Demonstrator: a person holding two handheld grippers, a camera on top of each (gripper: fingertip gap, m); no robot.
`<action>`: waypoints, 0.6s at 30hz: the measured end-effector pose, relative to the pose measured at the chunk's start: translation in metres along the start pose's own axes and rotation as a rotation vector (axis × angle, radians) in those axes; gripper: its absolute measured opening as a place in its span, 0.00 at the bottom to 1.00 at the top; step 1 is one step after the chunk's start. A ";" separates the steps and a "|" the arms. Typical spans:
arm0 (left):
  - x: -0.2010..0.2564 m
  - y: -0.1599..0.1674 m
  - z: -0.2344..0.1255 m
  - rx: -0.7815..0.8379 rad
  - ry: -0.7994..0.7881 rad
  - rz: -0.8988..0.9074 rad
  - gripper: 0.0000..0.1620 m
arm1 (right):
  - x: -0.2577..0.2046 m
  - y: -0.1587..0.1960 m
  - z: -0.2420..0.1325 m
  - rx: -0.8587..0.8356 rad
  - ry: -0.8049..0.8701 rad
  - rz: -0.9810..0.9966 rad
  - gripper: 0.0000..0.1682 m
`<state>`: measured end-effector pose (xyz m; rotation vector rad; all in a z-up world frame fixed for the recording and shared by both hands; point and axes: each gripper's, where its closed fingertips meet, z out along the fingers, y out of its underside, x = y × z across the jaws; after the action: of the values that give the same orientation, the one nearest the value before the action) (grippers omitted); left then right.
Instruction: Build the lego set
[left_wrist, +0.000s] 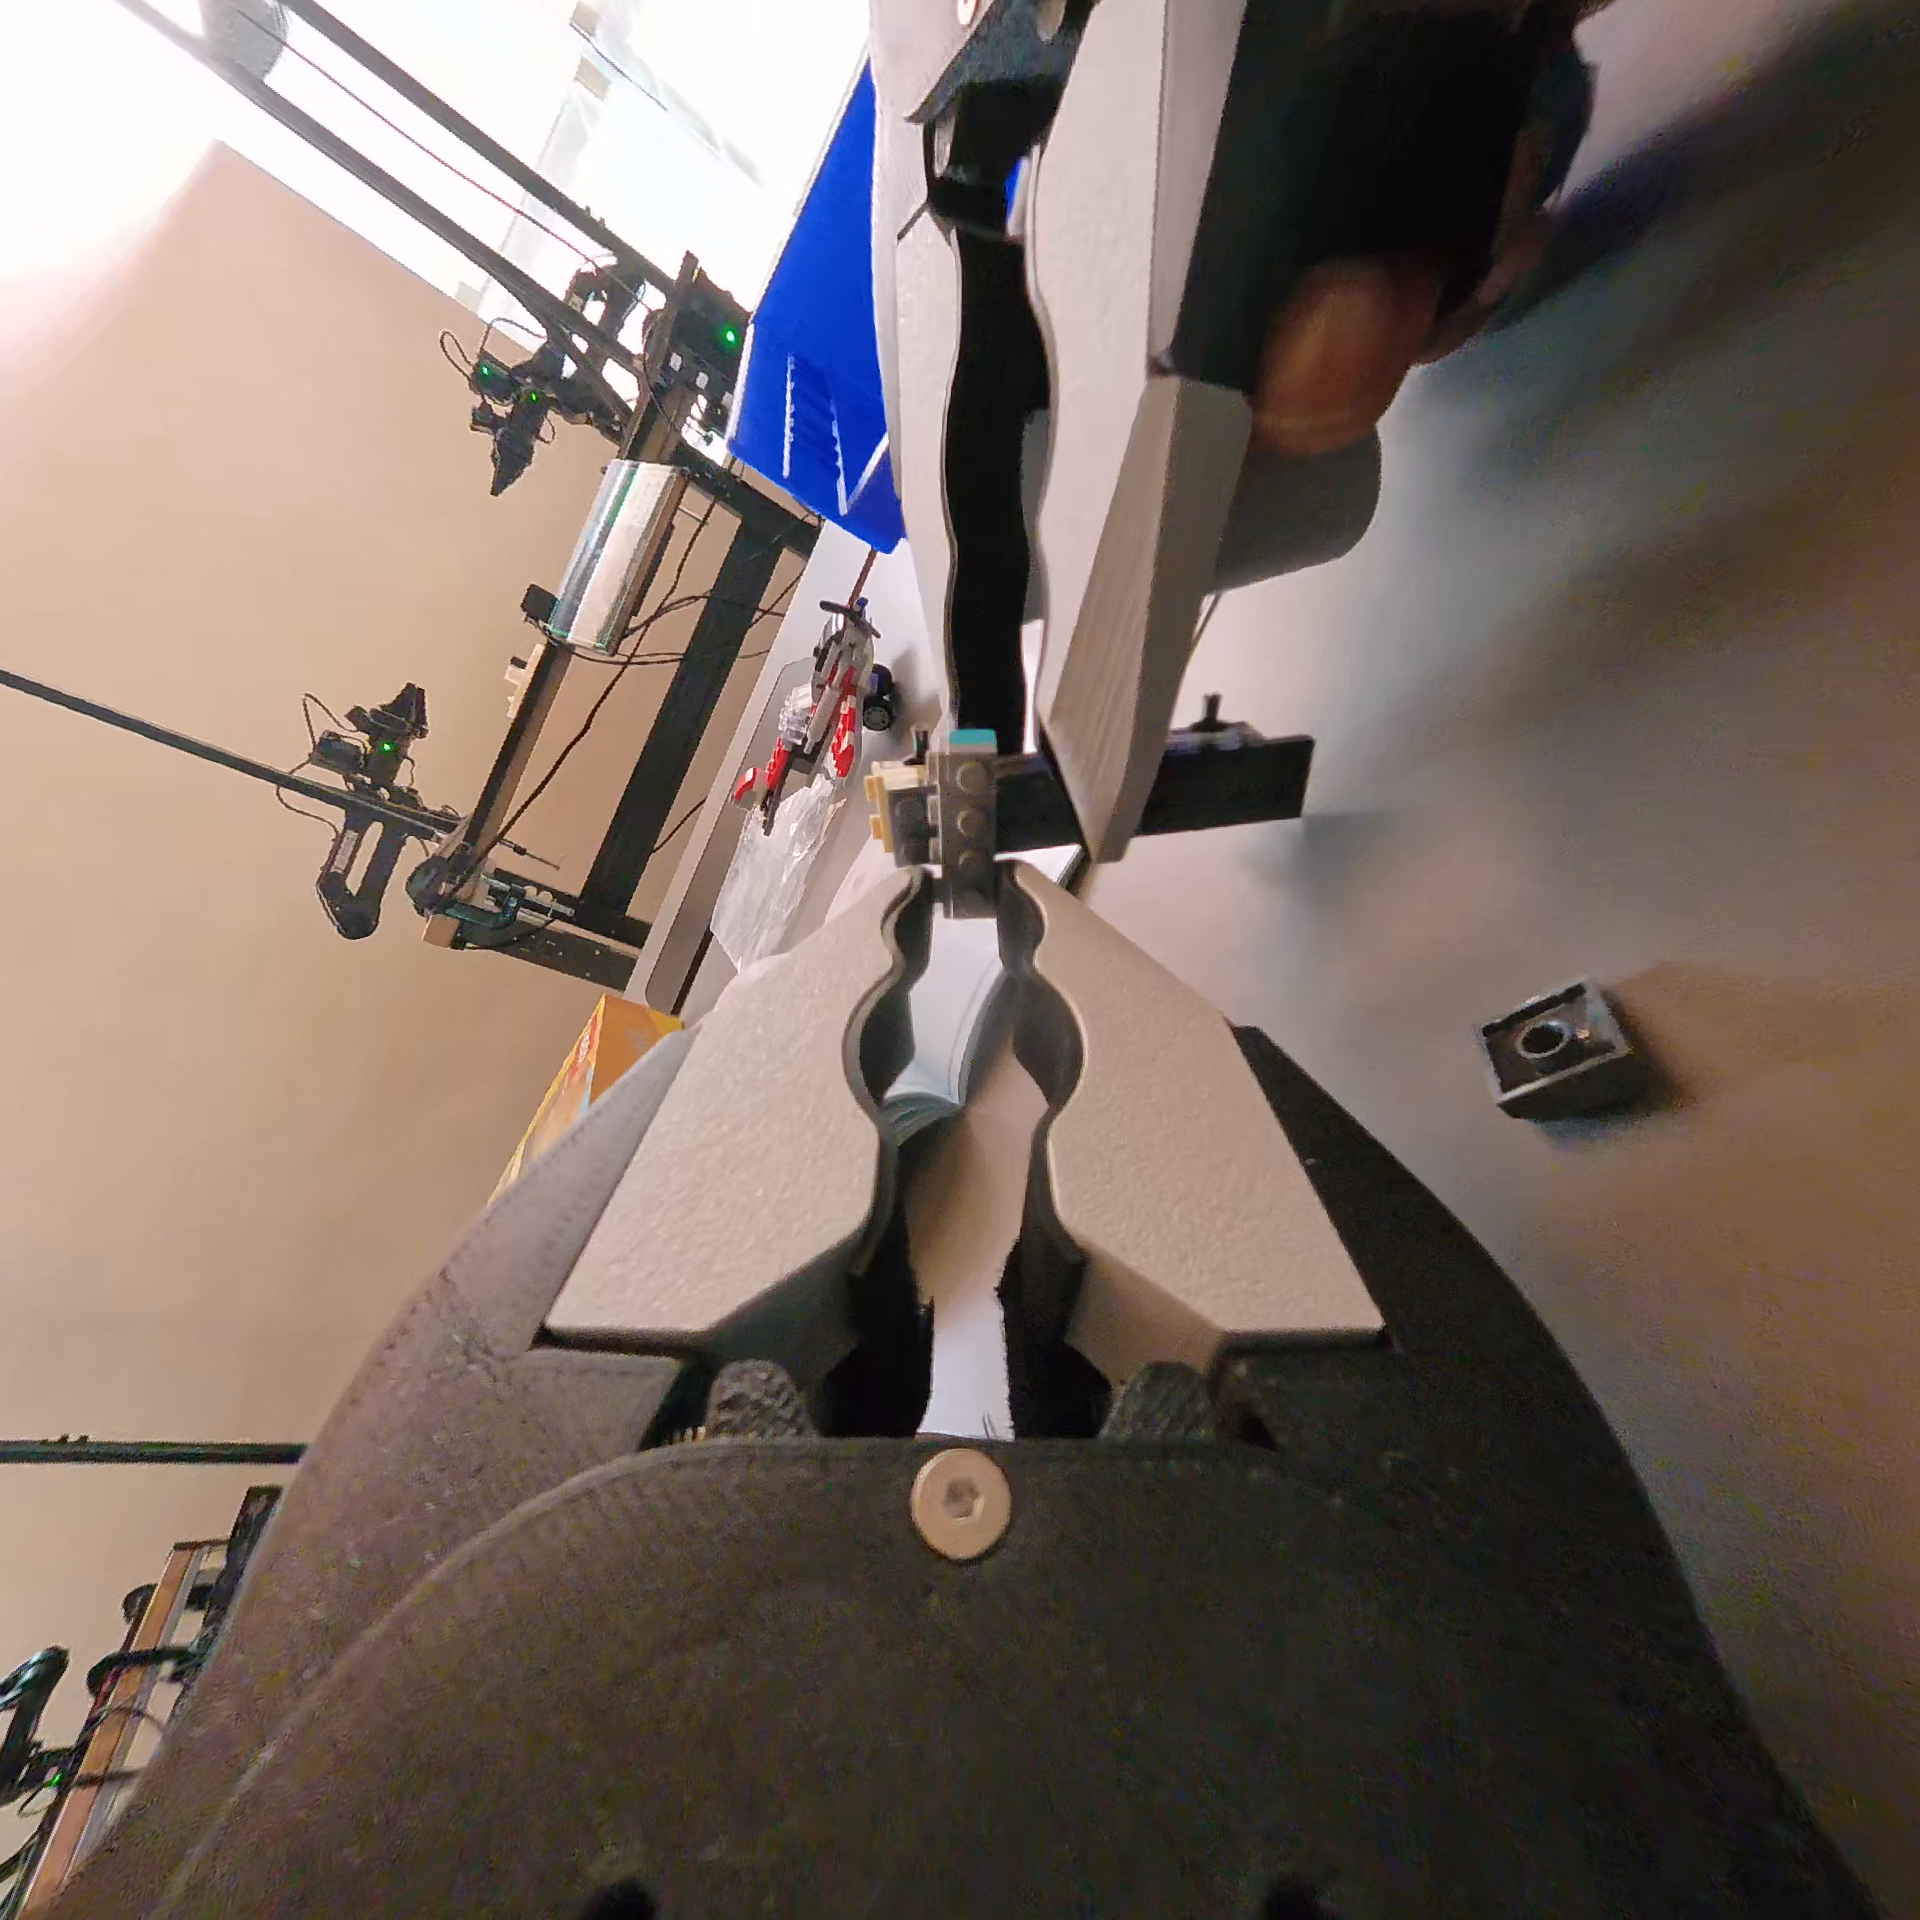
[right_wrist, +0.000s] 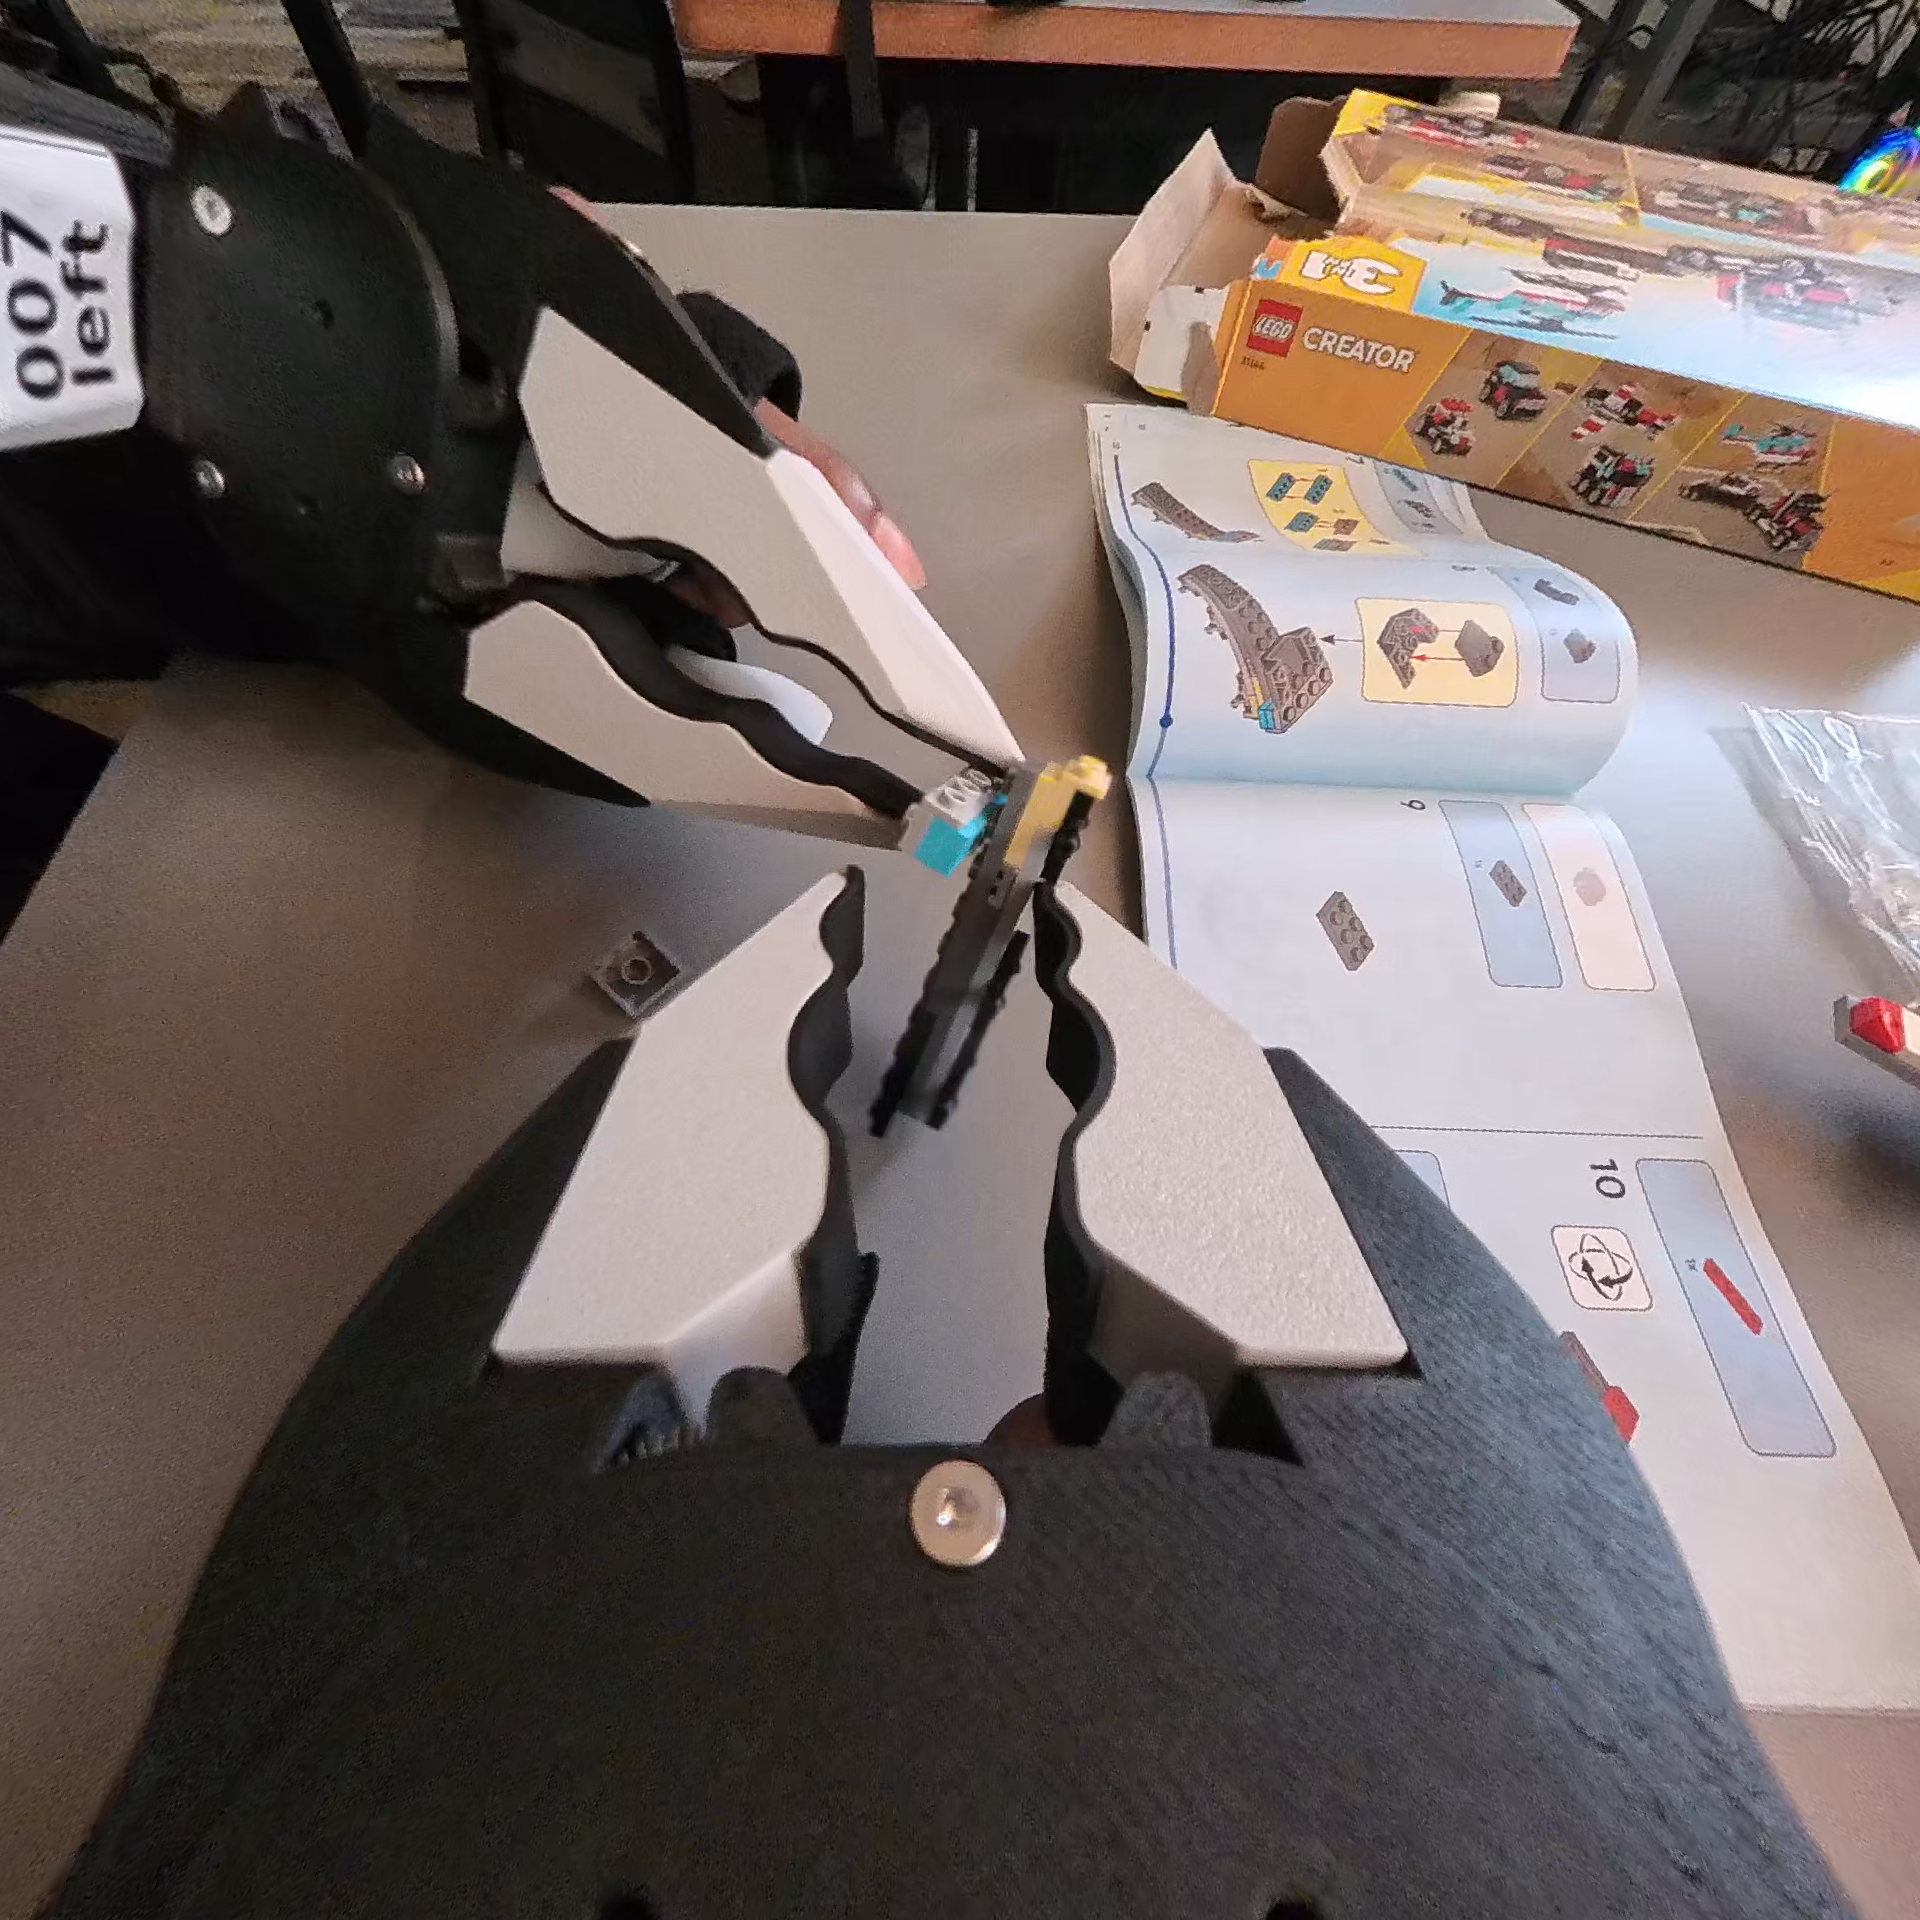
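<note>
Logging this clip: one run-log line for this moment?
left gripper: shut on lego assembly | right gripper: around it, grip unclear | loose dark piece: on table

Grey-yellow-teal assembly (right_wrist: 1023, 831); yellow box (right_wrist: 1558, 312); grey table (right_wrist: 312, 1039).

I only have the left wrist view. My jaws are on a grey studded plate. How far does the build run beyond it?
Observer: The dark assembly is long. It runs back between the jaws of the right gripper.
Operator: Is the manual out?
Observer: Yes, the instruction booklet lies open on the table, just right of the right gripper.
Operator: And the box?
Observer: The orange box lies beyond the booklet, its end flap open.
</note>
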<state>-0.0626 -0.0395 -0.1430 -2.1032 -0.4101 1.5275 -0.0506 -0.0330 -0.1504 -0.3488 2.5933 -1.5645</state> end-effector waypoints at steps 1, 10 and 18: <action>0.001 0.001 0.001 -0.011 0.001 0.000 0.07 | 0.001 0.000 0.000 0.000 0.004 0.006 0.19; 0.003 0.003 0.005 -0.048 -0.010 0.002 0.07 | 0.008 0.006 0.000 -0.018 0.017 0.078 0.10; 0.002 0.006 0.008 -0.078 -0.016 -0.021 0.07 | 0.009 0.004 0.000 0.002 -0.008 0.174 0.09</action>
<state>-0.0693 -0.0414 -0.1496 -2.1392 -0.5039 1.5406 -0.0599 -0.0330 -0.1538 -0.1249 2.5382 -1.5034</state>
